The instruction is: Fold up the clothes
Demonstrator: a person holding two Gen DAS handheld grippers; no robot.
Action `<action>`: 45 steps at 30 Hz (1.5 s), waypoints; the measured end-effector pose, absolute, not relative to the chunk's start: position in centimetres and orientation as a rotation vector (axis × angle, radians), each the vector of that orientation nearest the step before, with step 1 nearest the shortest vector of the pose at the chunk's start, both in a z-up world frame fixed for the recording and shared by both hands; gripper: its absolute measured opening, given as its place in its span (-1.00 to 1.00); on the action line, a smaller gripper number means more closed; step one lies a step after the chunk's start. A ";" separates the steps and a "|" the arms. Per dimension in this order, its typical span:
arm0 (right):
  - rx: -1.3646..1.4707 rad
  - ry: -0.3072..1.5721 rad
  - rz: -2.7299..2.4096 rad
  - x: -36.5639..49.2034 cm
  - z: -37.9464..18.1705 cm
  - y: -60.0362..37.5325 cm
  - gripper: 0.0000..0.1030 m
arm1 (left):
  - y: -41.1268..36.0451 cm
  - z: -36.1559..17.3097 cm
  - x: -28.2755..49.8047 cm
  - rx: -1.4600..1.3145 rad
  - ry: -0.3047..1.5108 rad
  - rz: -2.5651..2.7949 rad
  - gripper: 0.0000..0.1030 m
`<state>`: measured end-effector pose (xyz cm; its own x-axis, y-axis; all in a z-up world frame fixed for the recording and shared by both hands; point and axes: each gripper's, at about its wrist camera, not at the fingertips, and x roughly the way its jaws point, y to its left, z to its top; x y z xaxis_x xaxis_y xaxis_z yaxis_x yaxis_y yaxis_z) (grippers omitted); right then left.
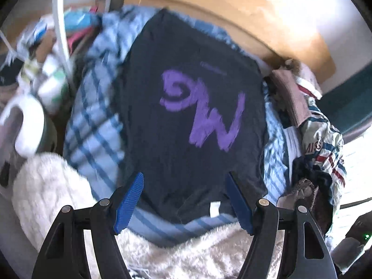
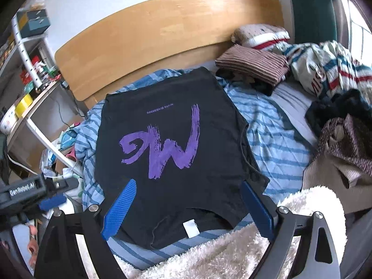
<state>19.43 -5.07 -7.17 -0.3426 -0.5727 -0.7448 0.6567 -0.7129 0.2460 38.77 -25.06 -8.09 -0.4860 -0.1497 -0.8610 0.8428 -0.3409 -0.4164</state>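
**Daylight flooding in, left view smearing**

Sunlight is blowing out the curved pale wooden headboard [image 1: 267, 11] in the left wrist view, where motion blur is softening everything. The right wrist view is staying sharp, evenly bright, with fisheye bending and dark vignetting darkening its corners

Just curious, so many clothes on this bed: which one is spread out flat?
The black T-shirt with the purple lettering, flat on the striped bedding. The others lie bunched or folded near the pillow.

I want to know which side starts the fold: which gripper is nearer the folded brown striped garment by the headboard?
Right, likely. The right gripper hovers open over the black T-shirt's collar, the striped garment up-right. The left gripper sits off the shirt's far side.
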 end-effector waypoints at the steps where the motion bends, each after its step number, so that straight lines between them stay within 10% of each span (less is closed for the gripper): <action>1: 1.127 0.107 -2.094 19.1 -7.3 -4.9 0.82 | -25.2 -8.7 38.9 0.993 1.229 -1.869 0.42; 10: 1.216 0.051 -2.086 17.4 -8.9 -3.4 0.79 | -27.8 -14.7 41.0 1.087 1.440 -1.696 0.42; 16: 1.406 0.152 -1.804 19.7 -15.2 -8.1 -0.21 | -28.7 -19.1 41.3 1.202 1.422 -1.605 -0.03; 28: 1.599 0.356 -1.557 23.2 -22.7 -13.8 -0.07 | -29.2 -24.5 38.5 1.426 1.426 -1.598 -0.06; 34: 1.665 0.424 -1.515 23.0 -24.2 -15.0 -0.04 | -28.6 -24.0 38.7 1.490 1.334 -1.611 -0.73; 40: 1.668 0.506 -1.490 23.9 -25.3 -16.2 0.17 | -28.0 -23.3 38.3 1.544 1.283 -1.667 -0.81; 45: 1.603 0.599 -1.516 24.4 -25.0 -16.3 -0.83 | -27.3 -23.0 36.9 1.620 1.175 -1.683 -0.82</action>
